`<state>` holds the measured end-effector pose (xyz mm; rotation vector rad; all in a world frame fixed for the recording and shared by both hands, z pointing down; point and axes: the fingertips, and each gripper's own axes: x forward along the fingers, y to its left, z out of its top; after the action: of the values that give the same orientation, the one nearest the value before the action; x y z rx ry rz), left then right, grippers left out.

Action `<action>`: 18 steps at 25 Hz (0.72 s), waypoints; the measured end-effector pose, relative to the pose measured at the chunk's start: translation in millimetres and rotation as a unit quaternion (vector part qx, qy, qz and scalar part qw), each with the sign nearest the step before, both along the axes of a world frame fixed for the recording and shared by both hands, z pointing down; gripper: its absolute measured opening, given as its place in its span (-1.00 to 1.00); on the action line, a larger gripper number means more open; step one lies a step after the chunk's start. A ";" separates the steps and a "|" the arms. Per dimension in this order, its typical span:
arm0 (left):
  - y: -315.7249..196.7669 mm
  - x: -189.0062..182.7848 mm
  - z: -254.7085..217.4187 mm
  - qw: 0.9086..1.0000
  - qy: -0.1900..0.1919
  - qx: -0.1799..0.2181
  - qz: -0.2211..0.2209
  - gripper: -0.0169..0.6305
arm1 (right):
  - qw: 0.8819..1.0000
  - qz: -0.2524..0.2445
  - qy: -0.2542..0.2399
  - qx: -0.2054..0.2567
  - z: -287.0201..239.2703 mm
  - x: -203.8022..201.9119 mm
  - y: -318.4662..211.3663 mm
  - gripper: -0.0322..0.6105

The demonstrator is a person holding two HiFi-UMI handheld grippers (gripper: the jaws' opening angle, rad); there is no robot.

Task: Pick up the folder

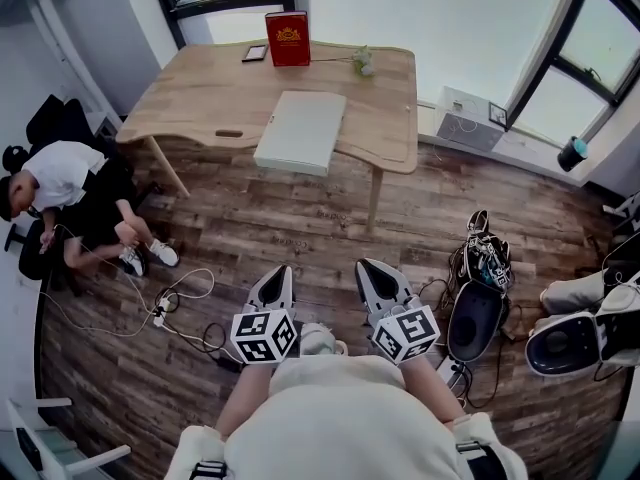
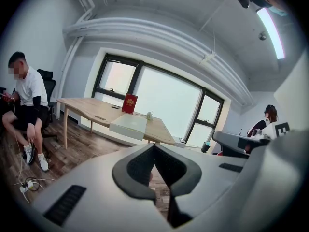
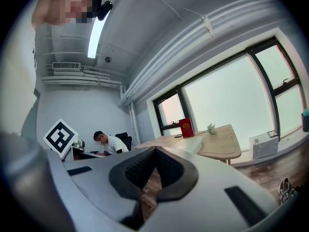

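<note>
The folder (image 1: 300, 131) is flat and white. It lies on the wooden table's (image 1: 190, 93) front edge, far ahead of me, and juts slightly over it. It also shows as a pale slab, the folder (image 2: 128, 125) in the left gripper view and, smaller, the folder (image 3: 190, 144) in the right gripper view. My left gripper (image 1: 278, 271) and right gripper (image 1: 372, 265) hang side by side close to my body, above the wood floor and well short of the table. The left gripper (image 2: 154, 146) and right gripper (image 3: 154, 149) have their jaws closed tip to tip with nothing between them.
A red book (image 1: 288, 38) stands upright at the table's back edge, with a dark phone (image 1: 255, 53) and a small plant (image 1: 363, 61) beside it. A person (image 1: 70, 193) sits at the left. Cables and a power strip (image 1: 165, 308) lie on the floor; a bag (image 1: 478, 298) sits at the right.
</note>
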<state>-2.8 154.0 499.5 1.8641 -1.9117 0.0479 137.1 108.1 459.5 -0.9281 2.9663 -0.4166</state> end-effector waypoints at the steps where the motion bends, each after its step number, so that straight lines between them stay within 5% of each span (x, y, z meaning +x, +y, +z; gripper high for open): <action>1: 0.4 -0.1 0.4 1.000 0.000 -0.001 0.001 -0.89 | 1.000 0.000 0.000 -0.001 0.5 -0.2 0.1 -0.84; 18: -31.6 -27.8 12.4 1.000 0.015 -0.014 -0.017 -0.89 | 1.000 -0.005 0.015 -0.003 6.6 -16.3 -33.4 -0.84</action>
<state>-30.7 122.5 511.8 1.8043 -1.9118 0.0343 120.8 74.7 466.0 -0.9277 3.0004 -0.4155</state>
